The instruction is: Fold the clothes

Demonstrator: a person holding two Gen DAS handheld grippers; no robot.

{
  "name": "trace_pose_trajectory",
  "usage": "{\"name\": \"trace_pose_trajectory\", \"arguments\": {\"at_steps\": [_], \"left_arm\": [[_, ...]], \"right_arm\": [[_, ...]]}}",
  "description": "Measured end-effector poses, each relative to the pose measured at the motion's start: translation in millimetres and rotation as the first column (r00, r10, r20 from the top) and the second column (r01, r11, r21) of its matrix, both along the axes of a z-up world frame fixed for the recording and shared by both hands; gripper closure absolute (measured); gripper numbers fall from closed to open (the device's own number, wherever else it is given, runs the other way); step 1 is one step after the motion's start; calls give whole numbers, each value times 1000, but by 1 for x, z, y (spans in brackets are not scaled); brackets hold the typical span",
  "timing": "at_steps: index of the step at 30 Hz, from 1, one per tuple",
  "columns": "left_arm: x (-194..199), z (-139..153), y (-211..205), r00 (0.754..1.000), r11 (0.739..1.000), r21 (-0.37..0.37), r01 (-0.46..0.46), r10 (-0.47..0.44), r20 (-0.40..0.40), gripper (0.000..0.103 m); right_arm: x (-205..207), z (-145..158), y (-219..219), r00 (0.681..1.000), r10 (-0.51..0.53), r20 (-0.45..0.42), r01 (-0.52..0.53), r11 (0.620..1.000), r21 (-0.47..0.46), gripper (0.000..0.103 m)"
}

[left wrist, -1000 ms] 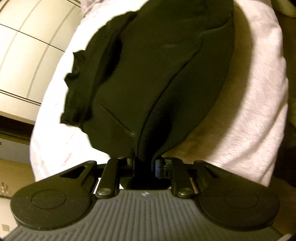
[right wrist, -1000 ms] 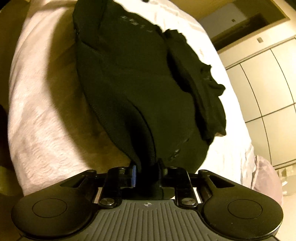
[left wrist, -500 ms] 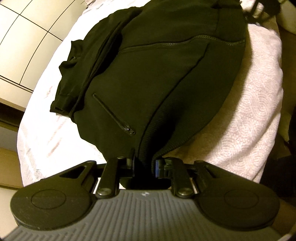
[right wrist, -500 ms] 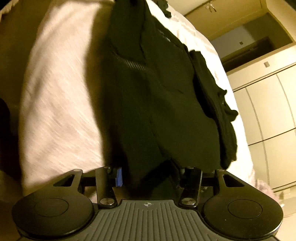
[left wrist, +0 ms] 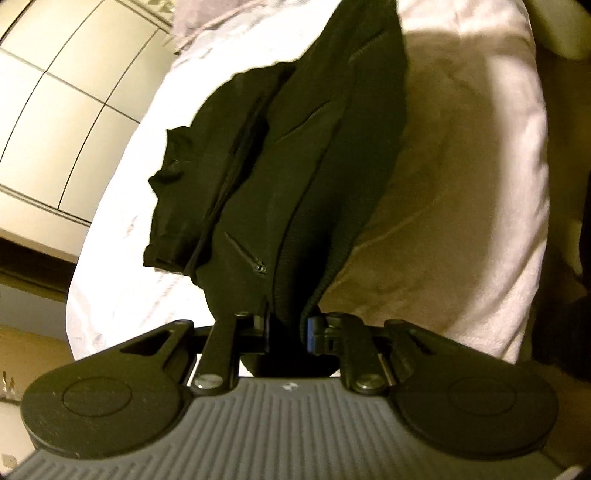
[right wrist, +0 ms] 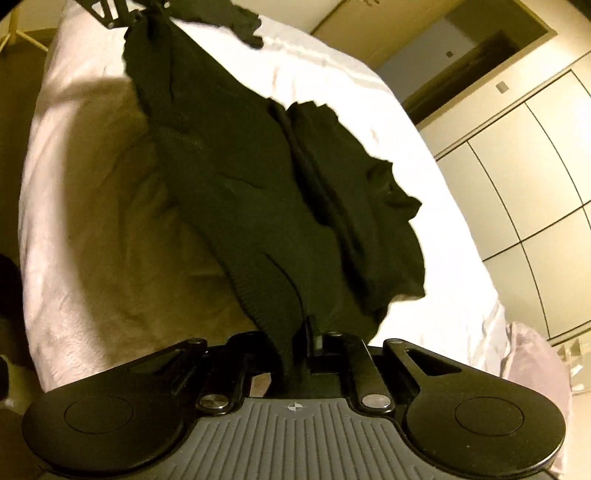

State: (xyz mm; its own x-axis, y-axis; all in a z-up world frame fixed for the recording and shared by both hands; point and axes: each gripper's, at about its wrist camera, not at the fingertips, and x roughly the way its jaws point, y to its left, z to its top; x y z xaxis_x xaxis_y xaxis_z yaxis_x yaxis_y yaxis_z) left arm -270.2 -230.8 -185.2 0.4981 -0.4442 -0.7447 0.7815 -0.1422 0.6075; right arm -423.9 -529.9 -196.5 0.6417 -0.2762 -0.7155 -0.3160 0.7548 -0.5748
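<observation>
A black zip jacket [left wrist: 295, 177] hangs stretched above a white bedspread [left wrist: 491, 206]. My left gripper [left wrist: 287, 328] is shut on the ribbed hem at one corner. A sleeve [left wrist: 177, 221] and a zipped pocket [left wrist: 255, 258] hang to the left of it. My right gripper [right wrist: 295, 343] is shut on the ribbed hem of the same jacket [right wrist: 266, 206] at the other corner. The left gripper [right wrist: 122, 13] shows at the top of the right wrist view, holding the far end. The jacket casts a shadow on the bedspread [right wrist: 92, 236].
White wardrobe doors [left wrist: 55, 110] stand beyond the bed on the left of the left wrist view, and they also show in the right wrist view [right wrist: 528, 184]. A pale pillow [right wrist: 532, 358] lies at the bed's far right. A dark doorway [right wrist: 469, 55] is behind.
Both grippers have lifted the jacket higher off the bed, and it now hangs stretched between them. The right gripper, loose on the fabric half a second ago, is closed on the hem again.
</observation>
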Motion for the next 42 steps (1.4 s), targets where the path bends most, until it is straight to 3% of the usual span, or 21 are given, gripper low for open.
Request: {"name": "trace_pose_trajectory", "arguments": {"at_steps": [4,9,16,20,28,31,35,38,42], "left_arm": [[-17,19,11,999,1000,10,26,-26,-26,90],[-63,36,43,992,999,44,2,3,-126,90],[-144,67,86,942,991,129,-43,83,-326,90],[-135,79,76,922,989,124,-81,122,-367,90],[1,149,4,886,976,32,-215,209,-413,89],[65,164,-32,873,970,18,-243,227,-432,88],[136,134,-59,813,960,42,-277,258,-523,88],[189,111,-78,761,952,63,-301,279,-586,87],[260,82,-104,683,940,93,-329,304,-664,87]], "right_arm": [[-5,9,6,998,29,-57,-28,1000,12,96],[-52,14,38,990,24,-136,-11,996,94,96],[-113,55,70,955,66,-290,12,966,258,96],[-104,69,57,932,123,-340,-23,959,283,96],[-7,140,-27,943,187,-275,-115,960,256,95],[40,143,-58,943,169,-288,-92,960,264,95],[104,140,-97,937,137,-320,-43,958,284,95],[151,120,-125,932,90,-352,29,947,319,95],[192,90,-144,900,55,-432,104,936,336,95]]}}
